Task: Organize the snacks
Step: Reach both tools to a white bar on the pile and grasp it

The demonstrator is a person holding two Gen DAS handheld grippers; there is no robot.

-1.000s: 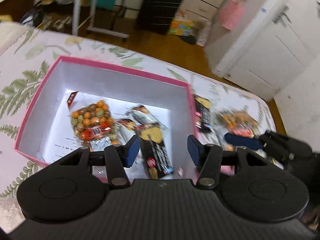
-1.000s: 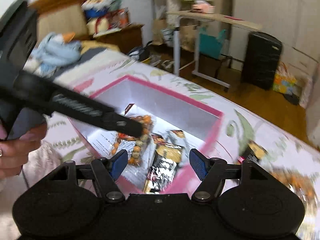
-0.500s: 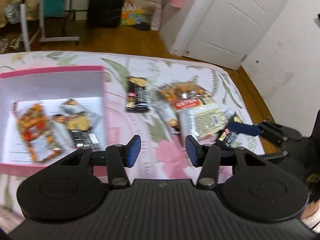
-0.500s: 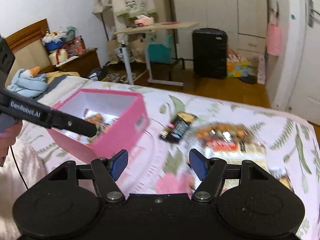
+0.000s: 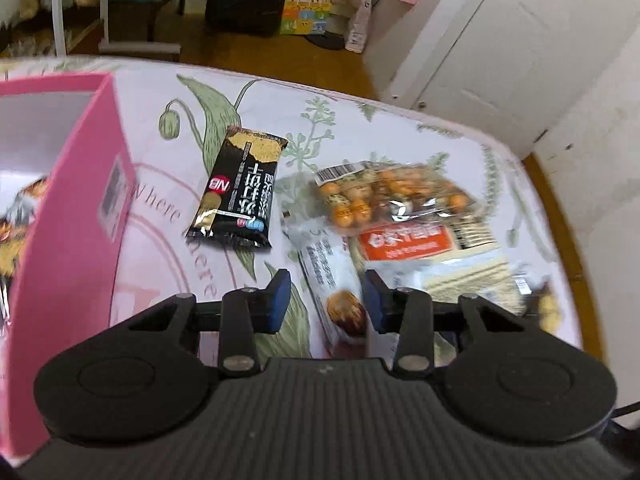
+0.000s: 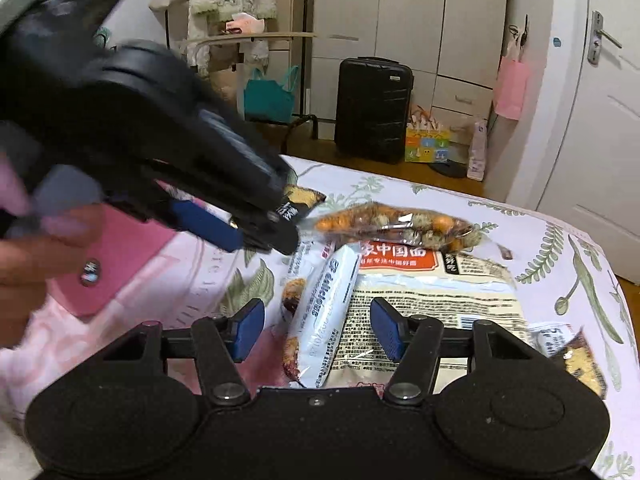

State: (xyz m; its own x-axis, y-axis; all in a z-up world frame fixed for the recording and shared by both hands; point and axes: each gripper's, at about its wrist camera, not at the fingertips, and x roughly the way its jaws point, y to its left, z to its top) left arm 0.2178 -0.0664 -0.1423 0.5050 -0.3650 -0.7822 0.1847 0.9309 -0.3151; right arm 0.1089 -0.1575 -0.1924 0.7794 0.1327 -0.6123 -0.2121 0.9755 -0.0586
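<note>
My left gripper is open and empty above a white snack packet on the floral sheet. A black biscuit packet lies left of it, a clear bag of orange nuts to the right over a noodle pack. The pink box stands at left with snacks inside. My right gripper is open and empty over the same white packet. The left gripper's body crosses the right wrist view above the black packet; the nut bag lies beyond.
The bed's far edge drops to a wooden floor with a black suitcase and a white door. A small packet lies at the right near the bed edge.
Both grippers have swung right, away from the pink box, and come down close over the loose snacks. Both stay open and empty.
</note>
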